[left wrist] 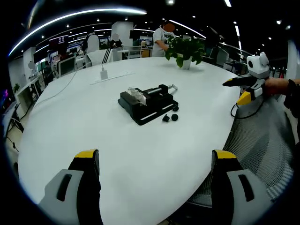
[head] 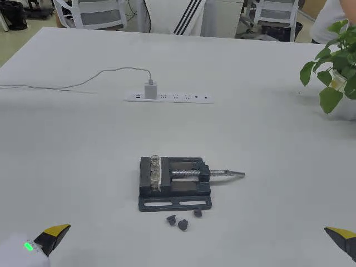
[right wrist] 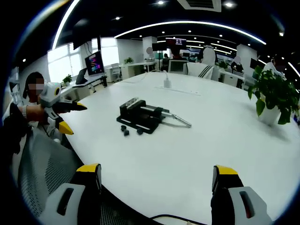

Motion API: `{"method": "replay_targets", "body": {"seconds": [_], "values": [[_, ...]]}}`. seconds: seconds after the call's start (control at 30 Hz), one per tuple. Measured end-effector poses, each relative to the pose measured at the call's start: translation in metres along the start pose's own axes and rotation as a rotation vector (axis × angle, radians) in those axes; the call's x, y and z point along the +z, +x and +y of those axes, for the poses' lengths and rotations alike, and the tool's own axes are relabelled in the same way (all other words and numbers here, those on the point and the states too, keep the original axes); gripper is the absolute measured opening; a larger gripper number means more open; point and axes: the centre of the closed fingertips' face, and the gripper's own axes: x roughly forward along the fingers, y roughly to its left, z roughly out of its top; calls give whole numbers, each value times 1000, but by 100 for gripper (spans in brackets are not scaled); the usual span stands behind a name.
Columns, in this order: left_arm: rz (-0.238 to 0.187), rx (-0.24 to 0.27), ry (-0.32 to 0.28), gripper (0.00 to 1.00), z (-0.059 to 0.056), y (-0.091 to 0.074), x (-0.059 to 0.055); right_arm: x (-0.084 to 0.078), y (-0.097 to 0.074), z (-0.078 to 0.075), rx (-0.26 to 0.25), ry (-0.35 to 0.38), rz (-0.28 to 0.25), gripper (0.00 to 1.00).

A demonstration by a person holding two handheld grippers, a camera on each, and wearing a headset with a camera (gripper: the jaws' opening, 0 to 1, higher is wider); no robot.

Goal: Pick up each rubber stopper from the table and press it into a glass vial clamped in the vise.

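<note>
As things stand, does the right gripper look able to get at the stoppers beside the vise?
Probably yes: the right gripper is open, and the stoppers lie on bare table near the vise, nothing between.

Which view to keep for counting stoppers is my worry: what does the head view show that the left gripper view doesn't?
Head view: three rubber stoppers lying apart near the vise, with glass vials clamped in it. Left gripper view: the open left tool, the right tool in a hand, a mesh chair. Both: vise, power strip, plant.
</note>
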Motion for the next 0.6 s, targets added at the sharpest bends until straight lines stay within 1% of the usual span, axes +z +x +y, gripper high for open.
{"method": "replay_targets", "body": {"seconds": [0.1,0.23,0.33,0.47,0.6], "values": [[0,1,3,99,1,1,0,2,3,1,12,-8,5,97],[7,-4,2,99,0,2,-1,8,7,2,29,-22,4,97],[8,-5,6,99,0,3,-1,13,13,2,43,-53,13,96],[5,1,1,98,3,3,-1,20,21,3,58,-72,11,95],[9,2,-3,98,3,4,-2,28,31,5,79,-90,10,94]]}}
